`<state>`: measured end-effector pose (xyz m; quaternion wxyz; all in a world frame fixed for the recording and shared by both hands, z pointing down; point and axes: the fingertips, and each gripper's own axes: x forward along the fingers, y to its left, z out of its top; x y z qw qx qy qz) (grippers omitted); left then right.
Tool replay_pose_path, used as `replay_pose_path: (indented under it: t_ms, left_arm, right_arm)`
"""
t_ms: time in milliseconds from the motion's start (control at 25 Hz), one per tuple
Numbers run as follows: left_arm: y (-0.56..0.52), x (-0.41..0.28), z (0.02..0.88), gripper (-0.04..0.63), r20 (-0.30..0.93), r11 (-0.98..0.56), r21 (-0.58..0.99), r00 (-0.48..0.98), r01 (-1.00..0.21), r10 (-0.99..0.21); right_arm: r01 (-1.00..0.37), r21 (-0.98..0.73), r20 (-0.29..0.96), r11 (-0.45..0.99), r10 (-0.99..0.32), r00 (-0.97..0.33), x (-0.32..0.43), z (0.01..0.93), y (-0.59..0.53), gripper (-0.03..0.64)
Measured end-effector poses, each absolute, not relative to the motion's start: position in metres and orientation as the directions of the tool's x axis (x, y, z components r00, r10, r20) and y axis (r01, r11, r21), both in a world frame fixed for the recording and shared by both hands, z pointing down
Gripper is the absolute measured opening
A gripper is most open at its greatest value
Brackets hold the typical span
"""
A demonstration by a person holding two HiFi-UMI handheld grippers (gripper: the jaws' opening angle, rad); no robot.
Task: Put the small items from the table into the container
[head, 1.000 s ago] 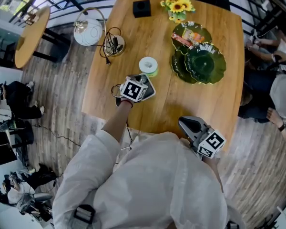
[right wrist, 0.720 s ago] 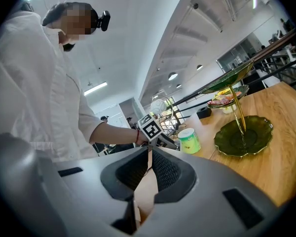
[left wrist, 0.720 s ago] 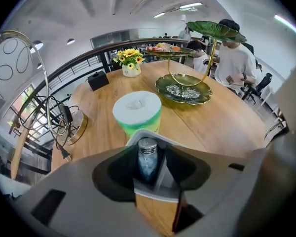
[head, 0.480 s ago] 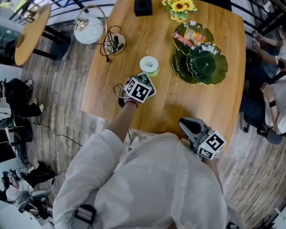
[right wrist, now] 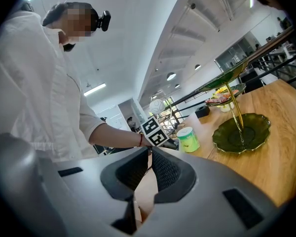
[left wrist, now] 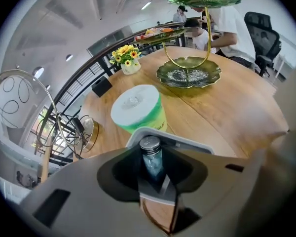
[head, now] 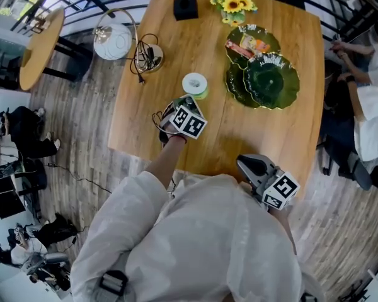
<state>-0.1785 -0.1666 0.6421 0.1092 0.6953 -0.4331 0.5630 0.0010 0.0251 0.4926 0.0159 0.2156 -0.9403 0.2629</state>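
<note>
A small glass bottle [left wrist: 151, 157] with a silver cap stands between the jaws of my left gripper [left wrist: 151, 149], which are closing; the dark pads sit against both its sides. Right behind it is the white rim of a container [left wrist: 180, 140], and beyond that a green tub with a white lid [left wrist: 136, 107]. In the head view the left gripper [head: 178, 109] points steeply down near the table's left front, just below the tub [head: 194, 85]; its marker cube hides the bottle. My right gripper [head: 252, 164] hangs shut and empty off the table's front edge [right wrist: 148, 154].
A green leaf-shaped tiered plate stand [head: 271, 80] fills the right half of the wooden table [head: 283, 137]. A sunflower vase [head: 233, 5] and a black box [head: 185, 8] stand at the far edge, tangled cables [head: 148, 58] at the left. People sit at the right [head: 372, 106].
The left gripper has rolled and tilted further down over the same spot, its marker cube turning and edging right. The right gripper has not moved.
</note>
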Motion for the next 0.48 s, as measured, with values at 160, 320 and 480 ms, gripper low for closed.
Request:
replay_pose_path:
  t_ms: [160,320,480]
  left_arm:
    - [-0.1646,-0.1773,0.6411,0.138,0.86,-0.596,-0.358,-0.005,-0.719,-0.511]
    - [-0.1671,-0.1773,0.6376,0.137,0.854,-0.595,-0.352,0.013,-0.722,-0.521]
    - [-0.1651,-0.1768,0.6394,0.133,0.857,-0.593,-0.338,0.02,-0.731,-0.515]
  right_arm:
    - [-0.419,-0.492,0.145,0.763,-0.403,-0.904,0.0038,0.4923,0.0258,0.015]
    - [-0.413,-0.488,0.142,0.769,-0.397,-0.907,0.0034,0.4902,0.0242,0.015]
    - [-0.407,-0.488,0.143,0.772,-0.389,-0.91,0.0013,0.4913,0.0266,0.015]
